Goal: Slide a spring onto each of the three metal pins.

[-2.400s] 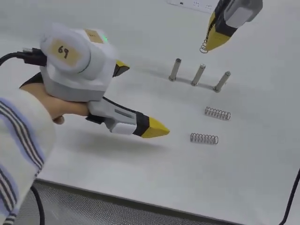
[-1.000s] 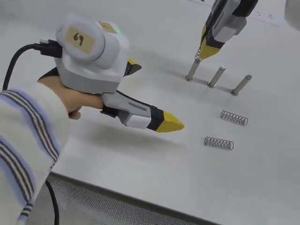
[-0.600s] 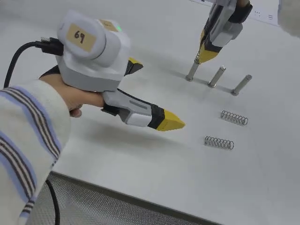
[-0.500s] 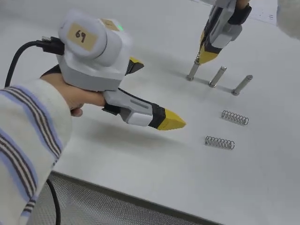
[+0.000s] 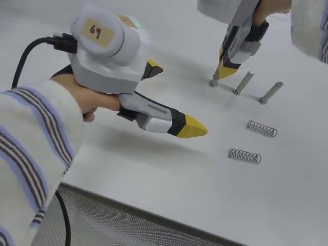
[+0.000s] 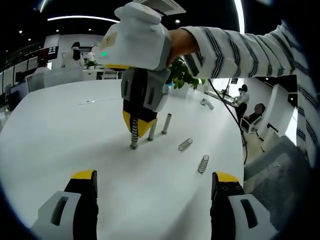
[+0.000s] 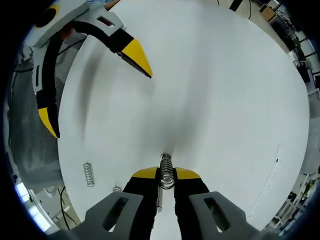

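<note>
Three metal pins stand tilted on the white table: the left pin (image 5: 213, 81), the middle pin (image 5: 244, 82) and the right pin (image 5: 270, 92). My right gripper (image 5: 224, 70) is over the left pin, shut on a spring (image 5: 217, 72) that sits around the pin's upper part. In the right gripper view the spring (image 7: 166, 178) is pinched between the jaws of the right gripper (image 7: 166, 175), with the pin's top (image 7: 165, 159) just beyond. My left gripper (image 5: 183, 99) hovers open at the near left, holding nothing. From the left gripper view (image 6: 155, 200) the spring (image 6: 134, 134) sits on that pin.
Two loose springs lie flat on the table to the right of the pins, one (image 5: 262, 128) farther and one (image 5: 244, 156) nearer. A black cable (image 5: 31, 48) runs from the left gripper. The table's front edge (image 5: 154, 218) has a mesh surface below.
My right gripper has come down with the spring over the left pin's top. The left gripper has stayed open at about the same place. The head camera has shifted a little.
</note>
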Demonstrator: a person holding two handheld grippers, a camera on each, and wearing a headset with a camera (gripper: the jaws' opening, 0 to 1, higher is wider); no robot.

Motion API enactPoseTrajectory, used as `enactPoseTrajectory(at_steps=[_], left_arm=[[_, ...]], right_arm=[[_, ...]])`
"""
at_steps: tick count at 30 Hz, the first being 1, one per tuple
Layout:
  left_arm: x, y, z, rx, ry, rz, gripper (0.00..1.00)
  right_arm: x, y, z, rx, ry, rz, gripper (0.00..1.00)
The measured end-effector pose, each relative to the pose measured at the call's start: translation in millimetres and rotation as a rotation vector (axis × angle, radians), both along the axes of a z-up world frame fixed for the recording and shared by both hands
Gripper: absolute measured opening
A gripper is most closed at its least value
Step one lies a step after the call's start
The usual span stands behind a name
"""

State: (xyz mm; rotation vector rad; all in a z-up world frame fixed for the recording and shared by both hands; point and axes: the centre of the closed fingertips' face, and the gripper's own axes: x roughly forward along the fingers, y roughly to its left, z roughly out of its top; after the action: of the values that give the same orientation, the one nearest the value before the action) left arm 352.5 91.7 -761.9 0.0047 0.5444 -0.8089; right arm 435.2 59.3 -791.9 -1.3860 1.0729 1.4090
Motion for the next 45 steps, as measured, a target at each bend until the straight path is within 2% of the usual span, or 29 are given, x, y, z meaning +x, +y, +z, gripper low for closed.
enactPoseTrajectory(at_steps=[6,11,21,22,26,29,36,42,45], left_arm=[[-0.2,-1.8,1.4,0.005,-0.001,-0.004,0.91],[-0.2,-1.4,0.5,0.017,-0.003,-0.01,0.91],[-5.2,-6.3,-1.3,0.016,0.02,-0.026,0.88],[-5.9,-6.6,-2.4,0.028,0.013,-0.032,0.87],[-7.1,-6.4,-5.9,0.035,0.031,-0.033,0.88],[-8.4,-7.8,-3.8,0.04,0.02,-0.043,0.87],[-8.9,-11.5,1.5,0.029,0.013,-0.055,0.87],[-11.8,-12.4,1.2,0.034,0.021,-0.063,0.87],[-13.3,-10.8,2.4,0.029,0.006,-0.068,0.86]], right_arm=[[0.5,-0.8,-7.9,-0.006,0.0,-0.028,0.08],[0.5,-4.3,-12.1,-0.019,-0.002,-0.006,0.09],[4.9,-4.7,-14.1,-0.024,-0.015,0.034,0.09],[4.0,-4.7,-13.2,-0.023,-0.019,0.036,0.1],[5.9,-5.1,-10.9,-0.017,-0.03,0.033,0.16],[5.1,-4.8,-10.7,-0.01,-0.028,0.037,0.21],[6.2,-7.4,-3.6,0.022,-0.035,0.008,0.29],[-4.3,-11.9,14.3,0.077,-0.033,0.016,0.27],[-7.6,-11.6,22.9,0.109,-0.025,-0.001,0.27]])
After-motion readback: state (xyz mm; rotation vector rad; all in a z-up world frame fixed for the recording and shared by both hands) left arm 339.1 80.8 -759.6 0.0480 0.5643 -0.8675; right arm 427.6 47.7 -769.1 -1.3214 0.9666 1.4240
